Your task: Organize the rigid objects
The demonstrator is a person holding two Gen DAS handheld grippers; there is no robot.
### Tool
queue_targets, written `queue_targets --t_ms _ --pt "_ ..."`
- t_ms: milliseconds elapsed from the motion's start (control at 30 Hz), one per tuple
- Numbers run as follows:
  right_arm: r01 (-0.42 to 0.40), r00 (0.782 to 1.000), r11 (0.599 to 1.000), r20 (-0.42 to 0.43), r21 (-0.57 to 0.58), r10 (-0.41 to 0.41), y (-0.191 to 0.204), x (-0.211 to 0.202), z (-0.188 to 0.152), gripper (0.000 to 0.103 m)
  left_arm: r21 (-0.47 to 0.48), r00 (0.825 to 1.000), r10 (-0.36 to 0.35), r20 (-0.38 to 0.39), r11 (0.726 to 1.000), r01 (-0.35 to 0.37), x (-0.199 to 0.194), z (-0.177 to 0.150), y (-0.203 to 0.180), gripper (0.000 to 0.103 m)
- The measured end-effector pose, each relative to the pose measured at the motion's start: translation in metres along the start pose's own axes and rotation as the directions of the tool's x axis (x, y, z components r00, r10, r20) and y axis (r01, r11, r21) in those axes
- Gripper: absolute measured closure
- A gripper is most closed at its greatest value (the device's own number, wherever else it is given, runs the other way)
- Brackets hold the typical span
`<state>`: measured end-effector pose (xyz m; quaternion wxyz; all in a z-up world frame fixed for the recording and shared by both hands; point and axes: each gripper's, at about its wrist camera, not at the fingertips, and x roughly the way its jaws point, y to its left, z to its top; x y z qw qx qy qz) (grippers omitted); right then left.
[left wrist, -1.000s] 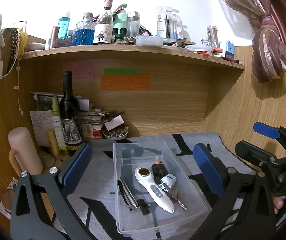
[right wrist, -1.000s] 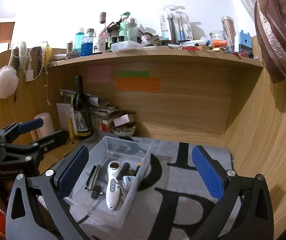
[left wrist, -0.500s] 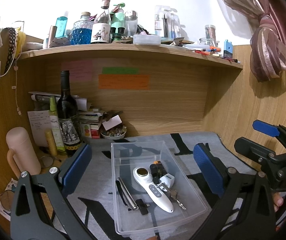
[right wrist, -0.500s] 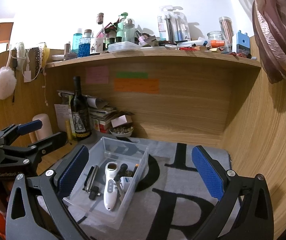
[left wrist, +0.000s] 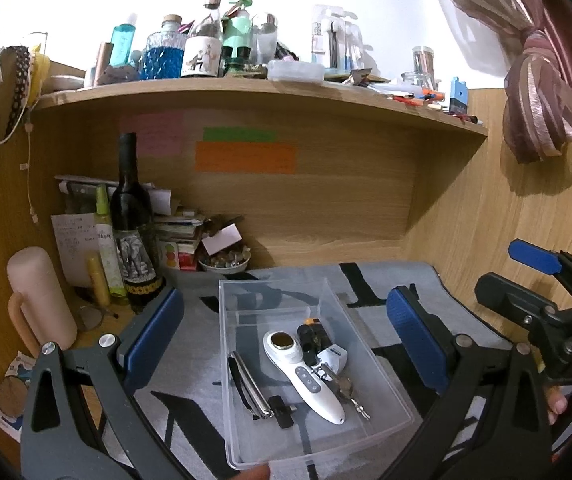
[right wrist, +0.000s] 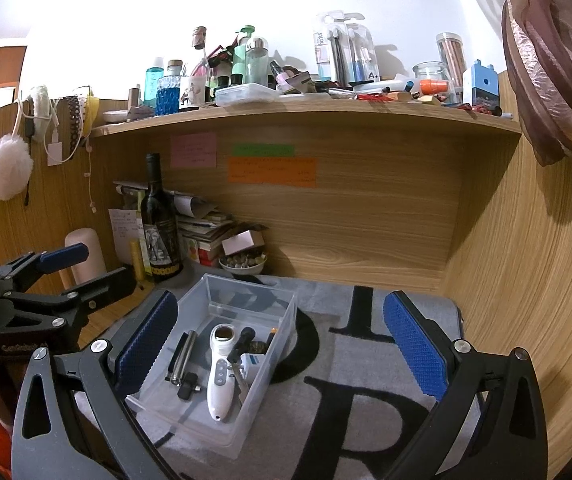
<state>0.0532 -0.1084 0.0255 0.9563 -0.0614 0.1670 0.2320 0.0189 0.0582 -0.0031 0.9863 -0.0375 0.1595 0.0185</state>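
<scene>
Nothing moved: bin (left wrist: 286,300) lies between spread jaws.

Place: a desk corner in somebody's home, like a bedroom nook.
Walls: wood all around, with a wooden shelf (right wrist: 305,118) on top.
Shelf stuff: bottles, jars, pens and toothbrush packs all crowded together.
Notes: pink, green and orange sticky notes (right wrist: 272,171) stuck on the back wall.
Desk stuff: a dark wine bottle (left wrist: 132,228), a pile of books (right wrist: 206,232), a small bowl (left wrist: 225,262) of little stones.
Soft things: a gray mat (right wrist: 365,360) with big black letters, and a tied-back curtain (left wrist: 541,92).
</scene>
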Motion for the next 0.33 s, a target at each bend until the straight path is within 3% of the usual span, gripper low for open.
queue_targets --t_ms 333 --pt "0.003 1.000 1.000 -0.005 0.006 -0.003 -0.0007 0.0021 -0.0014 0.000 -0.011 1.000 -0.022 -0.015 1.000 0.021 0.0046 -0.0018 0.0040 0.000"
